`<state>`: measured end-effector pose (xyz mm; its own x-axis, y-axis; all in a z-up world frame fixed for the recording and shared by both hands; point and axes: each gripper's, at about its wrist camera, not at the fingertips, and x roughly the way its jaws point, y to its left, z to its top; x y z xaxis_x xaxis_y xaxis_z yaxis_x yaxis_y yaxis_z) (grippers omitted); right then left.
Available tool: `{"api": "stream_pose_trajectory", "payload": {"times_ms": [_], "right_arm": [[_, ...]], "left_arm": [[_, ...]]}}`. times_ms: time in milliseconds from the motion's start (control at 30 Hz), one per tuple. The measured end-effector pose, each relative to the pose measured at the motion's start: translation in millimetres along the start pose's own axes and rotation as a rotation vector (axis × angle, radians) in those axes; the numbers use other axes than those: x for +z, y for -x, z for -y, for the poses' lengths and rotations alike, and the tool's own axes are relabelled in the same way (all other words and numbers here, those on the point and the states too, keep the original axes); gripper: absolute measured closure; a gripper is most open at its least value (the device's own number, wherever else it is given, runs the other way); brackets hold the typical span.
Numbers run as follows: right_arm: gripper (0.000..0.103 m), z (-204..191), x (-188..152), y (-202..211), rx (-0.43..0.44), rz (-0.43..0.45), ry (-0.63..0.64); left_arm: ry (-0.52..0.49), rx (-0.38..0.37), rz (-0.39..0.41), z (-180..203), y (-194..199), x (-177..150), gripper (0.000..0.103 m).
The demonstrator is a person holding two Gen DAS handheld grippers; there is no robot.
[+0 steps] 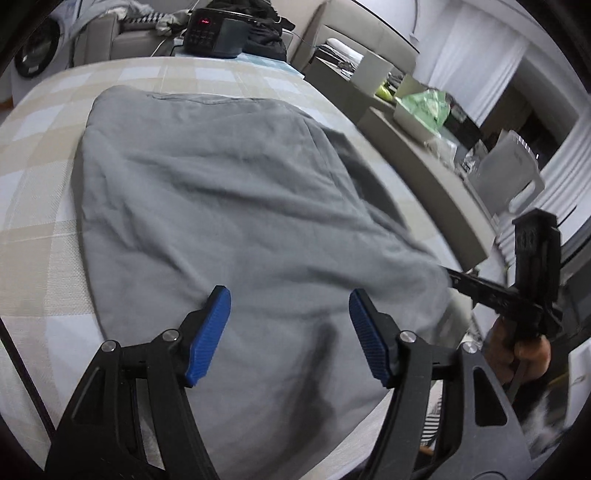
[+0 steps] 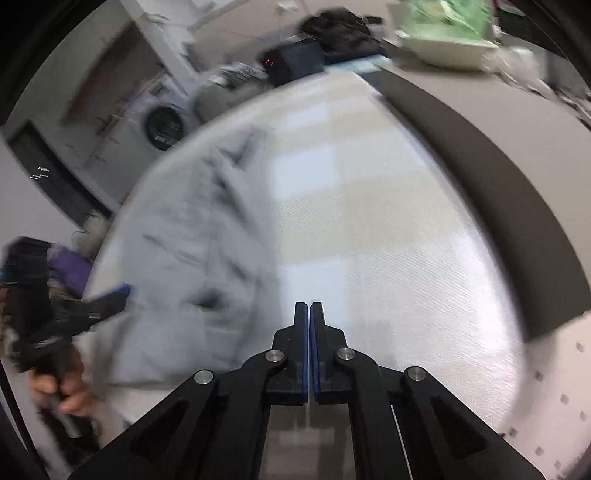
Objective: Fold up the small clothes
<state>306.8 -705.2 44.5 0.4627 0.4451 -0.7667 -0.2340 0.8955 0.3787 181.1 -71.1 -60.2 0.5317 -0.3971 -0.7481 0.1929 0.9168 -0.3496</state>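
Observation:
A grey garment [image 1: 221, 203] lies spread flat on the checked beige and white tablecloth [image 1: 40, 155], rumpled at its right side. My left gripper [image 1: 289, 293] hovers open over the garment's near end, its blue pads [image 1: 210, 332] wide apart with nothing between them. In the right wrist view my right gripper [image 2: 309, 304] is shut, pads together and empty, over bare tablecloth [image 2: 369, 221] just right of the garment [image 2: 192, 240]. The left gripper [image 2: 110, 295] shows at the garment's left edge, held by a hand [image 2: 70, 398]. In the left wrist view the right gripper [image 1: 454, 277] points at the garment's right edge.
A black device with a red display [image 1: 210, 33] stands at the table's far end. To the right runs a grey counter [image 1: 424, 177] with a white box of green bags [image 1: 424, 107] and a white container [image 1: 506, 177]. A washing machine [image 2: 162, 125] stands beyond the table.

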Motion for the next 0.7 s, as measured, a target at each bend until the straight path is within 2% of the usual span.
{"api": "stream_pose_trajectory", "payload": {"times_ms": [67,200,267,400,467,500,533,633,700], "right_arm": [[0.100,6.7,0.6,4.9,0.061,0.000,-0.040],[0.085,0.2,4.3,19.8,0.173,0.054,-0.018],[0.075,-9.3,4.2,20.1,0.242,0.047,0.009],[0.069,-37.3,-3.6,6.1,0.252,0.011,0.110],[0.076,-47.0,-7.5,-3.7,0.210,-0.003,0.164],[0.091,-49.3,-8.7,-6.5,0.187,-0.007,0.182],[0.097,-50.6,-8.5,-9.1,0.179,-0.011,0.190],[0.100,-49.4,-13.0,1.3,0.185,-0.011,0.212],[0.101,-46.0,-17.0,-2.2,0.115,-0.063,0.217]], "left_arm": [[-0.006,0.005,0.003,-1.5,2.8,-3.7,0.039],[-0.011,-0.015,0.005,4.3,8.7,-7.7,0.039],[-0.031,-0.043,0.004,12.0,12.2,-13.4,0.039],[-0.084,-0.058,-0.009,25.1,9.1,-22.1,0.039],[-0.088,-0.050,-0.010,26.7,6.6,-23.7,0.039],[-0.086,-0.053,-0.010,26.6,6.1,-24.5,0.039],[-0.081,-0.059,-0.011,25.4,6.3,-24.3,0.039],[-0.066,-0.075,-0.009,21.3,7.4,-24.4,0.039],[-0.068,-0.080,-0.011,18.6,6.3,-23.4,0.039]]}}
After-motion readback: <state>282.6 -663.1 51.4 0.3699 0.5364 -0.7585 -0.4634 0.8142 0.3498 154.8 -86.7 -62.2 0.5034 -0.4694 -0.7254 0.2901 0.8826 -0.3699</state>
